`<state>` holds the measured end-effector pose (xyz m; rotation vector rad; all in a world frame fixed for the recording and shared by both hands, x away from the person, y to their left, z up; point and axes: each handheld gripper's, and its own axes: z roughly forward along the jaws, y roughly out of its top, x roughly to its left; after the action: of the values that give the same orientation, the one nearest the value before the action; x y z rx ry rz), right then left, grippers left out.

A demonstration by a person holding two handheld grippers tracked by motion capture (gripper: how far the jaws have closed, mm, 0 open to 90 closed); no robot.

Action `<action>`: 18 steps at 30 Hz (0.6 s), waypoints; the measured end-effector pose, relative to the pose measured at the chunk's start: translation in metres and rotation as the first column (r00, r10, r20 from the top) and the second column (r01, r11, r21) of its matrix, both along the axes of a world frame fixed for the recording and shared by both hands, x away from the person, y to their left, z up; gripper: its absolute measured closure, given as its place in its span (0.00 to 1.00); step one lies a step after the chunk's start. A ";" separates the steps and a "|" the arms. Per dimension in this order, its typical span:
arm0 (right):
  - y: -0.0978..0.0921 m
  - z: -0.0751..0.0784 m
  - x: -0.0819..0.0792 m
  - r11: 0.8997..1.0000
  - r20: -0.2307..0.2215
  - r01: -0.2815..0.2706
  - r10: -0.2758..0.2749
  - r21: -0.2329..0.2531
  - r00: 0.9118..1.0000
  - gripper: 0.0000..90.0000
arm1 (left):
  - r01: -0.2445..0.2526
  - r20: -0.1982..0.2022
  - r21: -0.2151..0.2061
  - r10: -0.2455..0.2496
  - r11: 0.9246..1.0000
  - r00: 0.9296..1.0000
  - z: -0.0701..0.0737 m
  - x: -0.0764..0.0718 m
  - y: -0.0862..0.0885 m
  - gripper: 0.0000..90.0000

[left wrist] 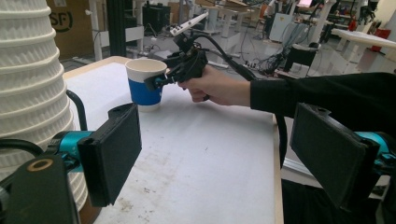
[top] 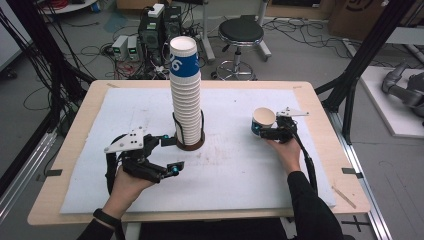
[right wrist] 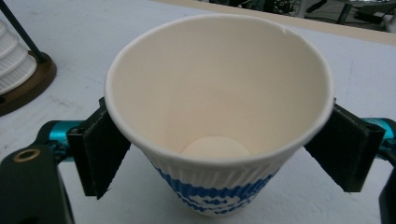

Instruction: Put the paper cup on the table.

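Paper cup [right wrist: 219,126], light and easily crushed, stood at the mat's [top: 235,165] right side, pinched below its rim by the right gripper [top: 267,131], while the left gripper [top: 167,155] hung spread beside the cup stack [top: 186,95].

A bench [top: 320,120] carries a mat [top: 240,170]. A tall stack of cups [top: 185,95] stands upright in a holder [top: 191,145] near the mat's middle. To its right, well apart, a single cup [top: 263,120] sits upright between the right tool's [top: 270,131] jaws. The left tool [top: 170,154] lies just in front and left of the stack. A stool [top: 241,35] stands on the floor behind the bench.
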<state>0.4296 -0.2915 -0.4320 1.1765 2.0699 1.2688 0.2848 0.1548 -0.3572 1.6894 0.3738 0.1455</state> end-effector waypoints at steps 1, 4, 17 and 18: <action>-0.001 0.001 -0.001 1.000 -0.005 -0.001 0.001 -0.001 1.000 0.14 | -0.001 -0.001 -0.001 0.001 1.000 1.000 0.000 0.000 0.000 0.18; -0.003 0.003 -0.005 1.000 -0.027 -0.001 0.001 -0.020 1.000 0.14 | -0.002 0.001 -0.001 0.002 1.000 1.000 0.000 0.000 0.000 0.18; -0.019 0.021 -0.031 0.998 -0.040 0.000 -0.002 -0.063 0.999 0.14 | -0.004 -0.002 -0.001 0.004 1.000 1.000 0.000 0.003 0.000 0.18; -0.020 0.024 -0.034 0.999 -0.033 -0.007 0.006 -0.047 0.999 0.14 | -0.004 -0.003 -0.001 0.004 1.000 1.000 0.000 0.003 0.000 0.18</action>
<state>0.3954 -0.3120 -0.4084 1.1779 2.1167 1.2051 0.2878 0.1549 -0.3573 1.6877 0.3795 0.1455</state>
